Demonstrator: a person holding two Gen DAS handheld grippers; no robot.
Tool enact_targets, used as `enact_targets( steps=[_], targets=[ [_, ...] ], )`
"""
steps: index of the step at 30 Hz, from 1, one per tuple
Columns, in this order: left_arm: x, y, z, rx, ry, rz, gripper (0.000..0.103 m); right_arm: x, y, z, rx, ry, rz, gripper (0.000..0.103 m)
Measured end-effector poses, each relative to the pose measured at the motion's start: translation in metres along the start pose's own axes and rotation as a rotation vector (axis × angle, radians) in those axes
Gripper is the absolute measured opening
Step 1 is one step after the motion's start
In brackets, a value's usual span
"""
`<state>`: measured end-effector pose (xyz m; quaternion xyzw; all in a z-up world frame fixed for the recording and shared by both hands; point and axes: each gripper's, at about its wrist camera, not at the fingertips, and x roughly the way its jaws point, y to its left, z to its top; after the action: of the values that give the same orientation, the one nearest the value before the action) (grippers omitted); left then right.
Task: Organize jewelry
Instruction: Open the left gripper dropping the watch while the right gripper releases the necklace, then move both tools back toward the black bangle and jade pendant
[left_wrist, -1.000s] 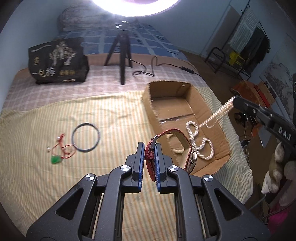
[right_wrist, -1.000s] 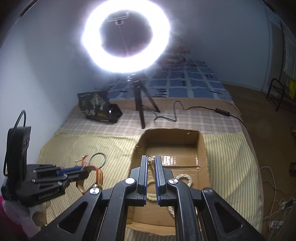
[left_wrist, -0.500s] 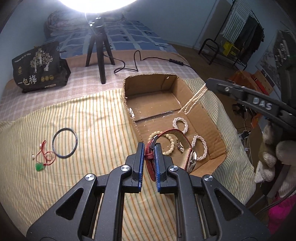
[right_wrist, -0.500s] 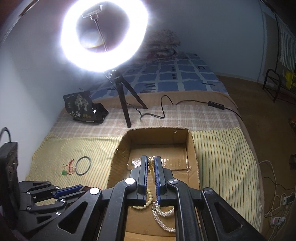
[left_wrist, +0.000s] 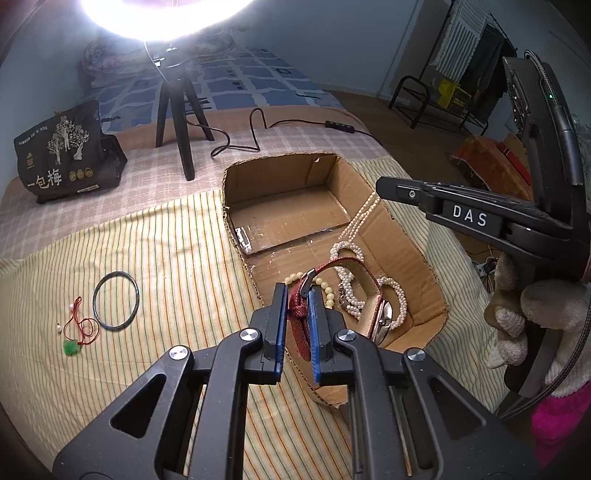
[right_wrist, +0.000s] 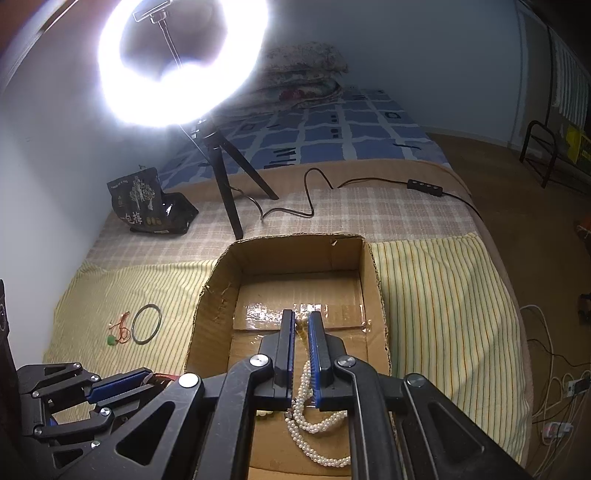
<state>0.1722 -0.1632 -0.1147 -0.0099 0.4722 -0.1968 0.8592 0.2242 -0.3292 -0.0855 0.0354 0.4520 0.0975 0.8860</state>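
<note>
My left gripper (left_wrist: 298, 295) is shut on the red strap of a watch (left_wrist: 301, 314), whose silver face (left_wrist: 384, 321) hangs over the near end of the open cardboard box (left_wrist: 402, 240). My right gripper (right_wrist: 302, 321) is shut on a white pearl necklace (right_wrist: 314, 424); it also shows in the left wrist view (left_wrist: 354, 225), hanging down into the box onto a coiled pile. A cream bead bracelet (left_wrist: 325, 288) lies in the box. On the striped cloth left of the box lie a dark bangle (left_wrist: 116, 304) and a red-cord pendant with a green stone (left_wrist: 77, 334).
A ring light on a black tripod (left_wrist: 177, 107) stands behind the box, its cable (left_wrist: 236, 144) trailing right. A black printed bag (left_wrist: 66, 151) sits at the back left. The bed edge drops off right of the box (right_wrist: 509, 295).
Both grippers have moved in over the box. The pearl necklace has dropped lower, more of it now piled on the box floor. The watch stays held over the near end.
</note>
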Motion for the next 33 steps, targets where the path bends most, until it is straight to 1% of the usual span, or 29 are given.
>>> enact_targets(
  steps=[1,2,3,4,6,7,8,9,10,11,12,15,17,18,20,24,33],
  targets=[
    [0.000,0.001,0.000,-0.004,-0.004,0.005,0.011,0.000,0.000,0.000,0.000,-0.003,-0.001,0.006],
    [0.000,0.001,0.000,-0.006,-0.005,0.008,0.014,-0.001,0.000,0.000,0.000,-0.009,-0.006,0.010],
    [-0.001,0.002,0.000,-0.007,-0.007,0.007,0.014,-0.001,0.000,0.000,0.000,-0.012,-0.011,0.023],
    [-0.002,0.003,0.001,-0.009,-0.010,0.008,0.016,-0.001,-0.001,0.001,-0.001,-0.018,-0.016,0.030],
    [-0.003,0.005,0.001,-0.011,-0.011,0.010,0.018,-0.001,-0.001,0.001,0.000,-0.024,-0.037,0.049],
    [-0.003,0.006,0.001,-0.012,-0.012,0.009,0.027,-0.001,-0.001,0.001,0.001,-0.025,-0.041,0.053],
    [-0.004,0.006,0.001,-0.011,-0.014,0.010,0.040,-0.001,-0.001,0.002,0.001,-0.024,-0.042,0.062],
    [-0.005,0.006,0.000,-0.010,-0.019,0.010,0.046,-0.001,0.000,0.002,0.002,-0.026,-0.047,0.071],
    [-0.006,0.006,0.000,-0.005,-0.026,0.012,0.055,-0.002,0.001,0.002,0.002,-0.031,-0.055,0.074],
    [-0.007,0.004,-0.001,0.003,-0.032,0.016,0.058,-0.003,0.001,0.002,0.000,-0.035,-0.062,0.080],
    [-0.008,0.003,-0.001,0.012,-0.036,0.020,0.058,-0.003,0.002,0.002,-0.004,-0.040,-0.074,0.085],
    [-0.009,0.001,-0.001,0.026,-0.035,0.026,0.060,-0.006,0.005,0.004,-0.009,-0.049,-0.099,0.091],
    [-0.010,0.001,-0.002,0.027,-0.035,0.028,0.069,-0.008,0.007,0.005,-0.011,-0.054,-0.110,0.094],
    [-0.011,0.001,-0.002,0.027,-0.038,0.031,0.070,-0.008,0.008,0.005,-0.012,-0.055,-0.117,0.098],
    [-0.014,0.002,-0.003,0.028,-0.043,0.040,0.071,-0.011,0.009,0.005,-0.015,-0.062,-0.136,0.103],
    [-0.016,0.006,-0.003,0.015,-0.037,0.045,0.072,-0.015,0.013,0.005,-0.021,-0.070,-0.146,0.103],
    [-0.024,0.015,-0.006,0.010,-0.042,0.051,0.072,-0.020,0.022,0.004,-0.026,-0.069,-0.140,0.103]
  ],
)
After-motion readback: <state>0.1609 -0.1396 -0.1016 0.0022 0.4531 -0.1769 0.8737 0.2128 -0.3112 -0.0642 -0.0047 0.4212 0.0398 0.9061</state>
